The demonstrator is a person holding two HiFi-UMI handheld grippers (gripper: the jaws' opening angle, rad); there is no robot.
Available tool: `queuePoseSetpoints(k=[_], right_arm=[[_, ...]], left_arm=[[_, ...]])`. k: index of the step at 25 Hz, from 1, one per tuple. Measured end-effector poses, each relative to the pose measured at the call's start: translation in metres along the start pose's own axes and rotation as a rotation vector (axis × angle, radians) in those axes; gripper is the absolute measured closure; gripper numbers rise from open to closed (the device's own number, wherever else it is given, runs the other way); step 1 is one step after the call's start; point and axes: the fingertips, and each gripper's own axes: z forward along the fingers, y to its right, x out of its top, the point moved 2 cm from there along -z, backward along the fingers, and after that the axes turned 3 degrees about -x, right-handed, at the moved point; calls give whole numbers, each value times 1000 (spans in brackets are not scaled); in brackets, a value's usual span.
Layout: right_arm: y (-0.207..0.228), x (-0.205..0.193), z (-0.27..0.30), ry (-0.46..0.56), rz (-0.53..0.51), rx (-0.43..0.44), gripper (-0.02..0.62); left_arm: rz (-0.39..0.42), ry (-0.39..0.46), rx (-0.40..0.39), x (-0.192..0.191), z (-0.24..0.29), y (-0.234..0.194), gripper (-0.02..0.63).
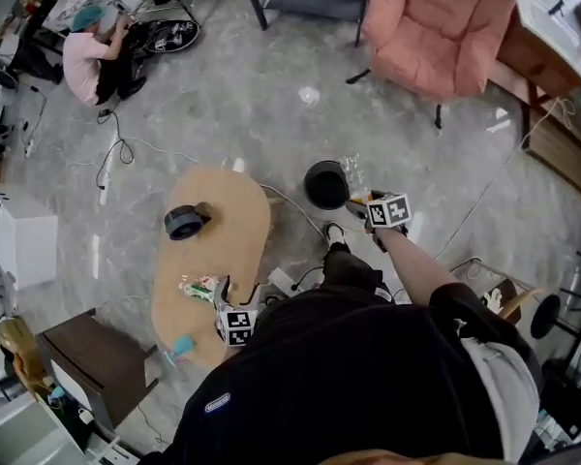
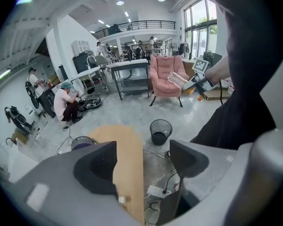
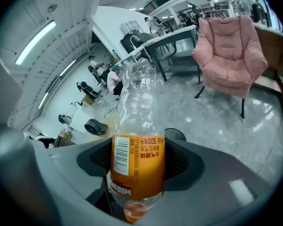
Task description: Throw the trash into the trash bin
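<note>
My right gripper (image 1: 364,201) is shut on a clear plastic bottle (image 3: 137,126) with an orange label, holding it upright. In the head view the bottle (image 1: 352,175) hangs just right of the black mesh trash bin (image 1: 325,184) on the floor. The bin's rim (image 3: 178,134) shows behind the bottle in the right gripper view. My left gripper (image 2: 141,161) is open with nothing between its jaws, over the near end of the oval wooden table (image 1: 228,223). A crumpled colourful wrapper (image 1: 198,287) lies on the table just left of that gripper (image 1: 222,296).
A black round object (image 1: 185,222) and a small blue item (image 1: 181,347) also sit on the table. Cables and a power strip (image 1: 283,281) lie on the floor between table and bin. A pink chair (image 1: 441,27) stands beyond. A person (image 1: 89,58) crouches far left.
</note>
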Motion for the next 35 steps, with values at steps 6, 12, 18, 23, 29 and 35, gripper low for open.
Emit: queuePoseSetpoints(k=[6,12,18,23,29,35], right_arm=[[35,-19,38,-112,-13,-29,267],[50,-39,82,-169,85,-65,267],[79,-60,129,-283,98,-112,267],[107,-70,182,-324,152,-109,267],[117,-102,260,-466,186,-22,267],[140,-134,331,-659,184,-33,267]], left_arm=[[-21,8,-77,16,30,29,239],[-33,-40,-84,-3,32,23,239],[-109,-67,-23,-47,31,29,239],[-55,-125,-75,-86,64,40,239],[-151,-58,-2,-90,111,5,239],[45,-128,-135,-153,139,99,239]])
